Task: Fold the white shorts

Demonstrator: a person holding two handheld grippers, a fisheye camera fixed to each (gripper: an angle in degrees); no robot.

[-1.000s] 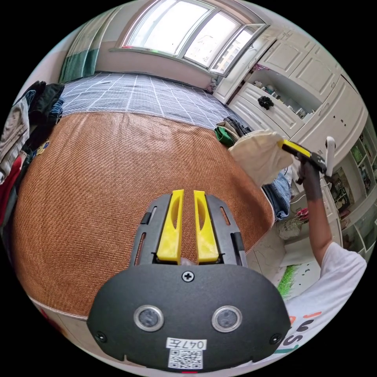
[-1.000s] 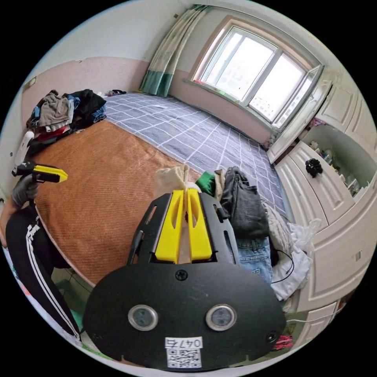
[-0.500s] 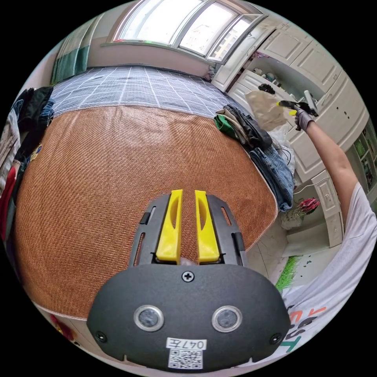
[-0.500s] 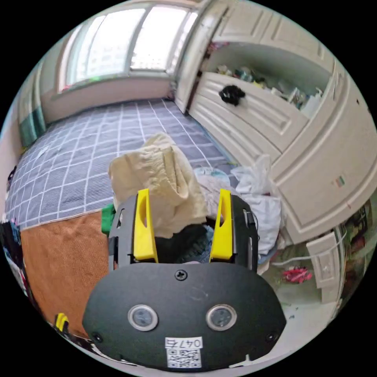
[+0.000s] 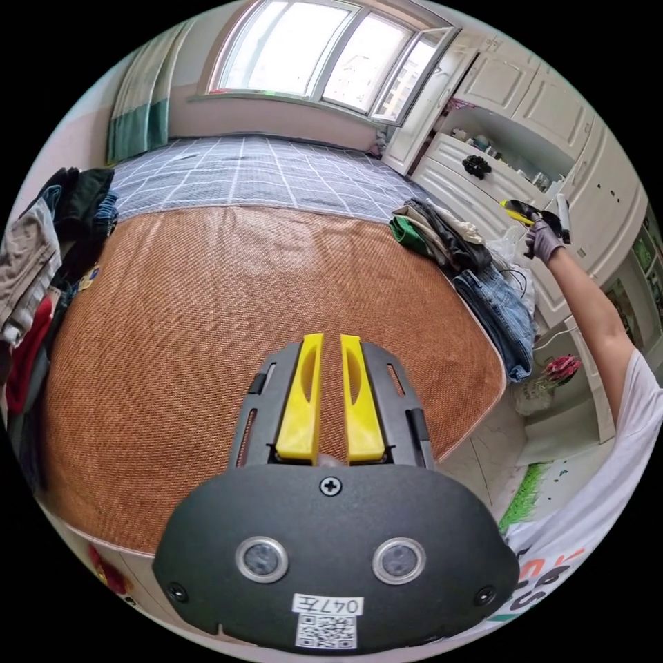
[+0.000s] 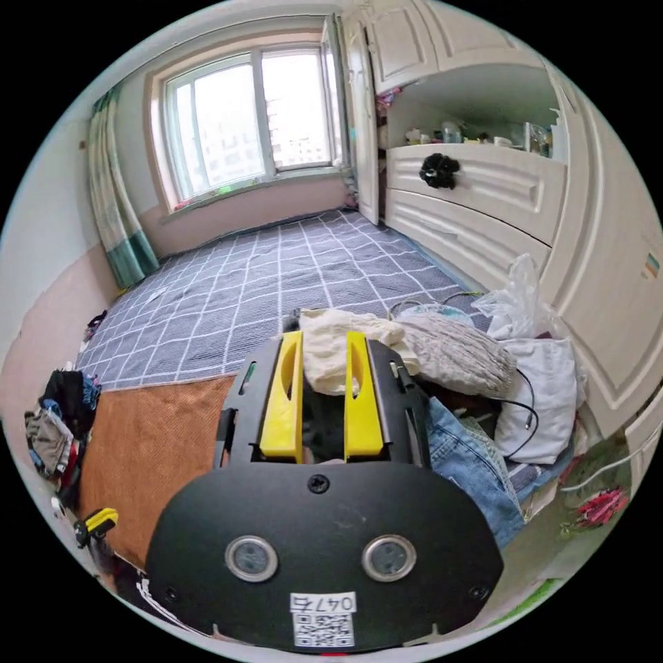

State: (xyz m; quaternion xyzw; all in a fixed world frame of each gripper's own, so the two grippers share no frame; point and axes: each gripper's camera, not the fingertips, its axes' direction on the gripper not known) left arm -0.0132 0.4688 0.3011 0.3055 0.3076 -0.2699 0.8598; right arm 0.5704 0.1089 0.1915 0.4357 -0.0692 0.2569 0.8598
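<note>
Right hand-held gripper [image 5: 519,211] outstretched, jaws parted

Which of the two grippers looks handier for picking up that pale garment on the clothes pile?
Probably the right hand-held gripper: it hangs just before the cream garment on the clothes pile. The left hand-held gripper sits over the brown mat, far from the pile.

A white sticker [image 5: 327,606] with a square code sits low on each black housing [image 6: 324,545]. The shirt lettering [image 5: 549,577] is cut off and unreadable.
</note>
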